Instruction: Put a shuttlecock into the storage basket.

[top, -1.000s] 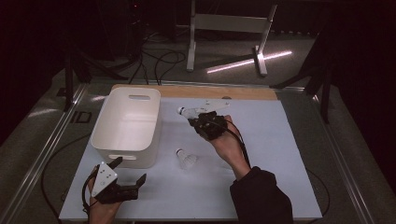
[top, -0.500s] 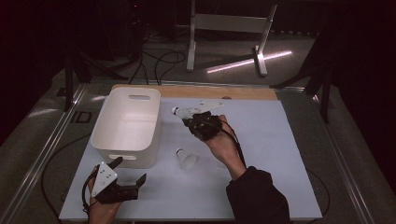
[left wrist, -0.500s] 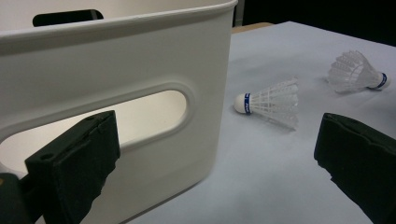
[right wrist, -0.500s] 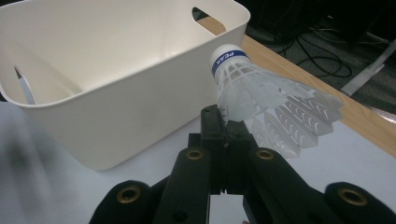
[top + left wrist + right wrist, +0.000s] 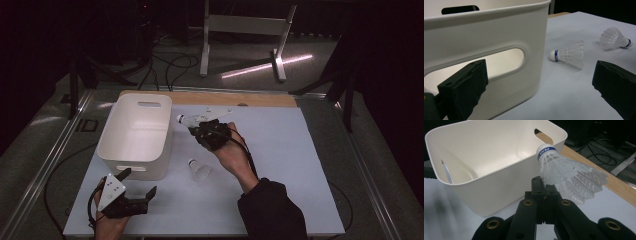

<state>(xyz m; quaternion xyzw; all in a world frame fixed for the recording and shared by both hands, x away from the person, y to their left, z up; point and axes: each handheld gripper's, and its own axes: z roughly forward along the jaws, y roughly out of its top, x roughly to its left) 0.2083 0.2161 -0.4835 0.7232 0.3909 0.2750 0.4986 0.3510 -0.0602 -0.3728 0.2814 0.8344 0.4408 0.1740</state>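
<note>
The storage bin [image 5: 136, 134] is standing on the left part of the table mat [image 5: 300, 165]. One shuttlecock [image 5: 200, 170] is lying just right of its near corner. The right gripper [image 5: 192, 126] is holding another shuttlecock [image 5: 186, 120] beside the bin's right rim. The left gripper [image 5: 137, 185] is lying before the bin.

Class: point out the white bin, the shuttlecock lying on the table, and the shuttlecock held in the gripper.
white bin [image 5: 135, 131], high view, inner floor.
lying shuttlecock [image 5: 569, 54], left gripper view, skirt.
held shuttlecock [image 5: 559, 167], right gripper view, skirt.

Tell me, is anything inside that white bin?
Nothing shows inside the bin: its floor and inner walls look bare. The near wall hides a strip of floor behind it. One shuttlecock, held by the right tool, is outside, beside the rim.
</note>
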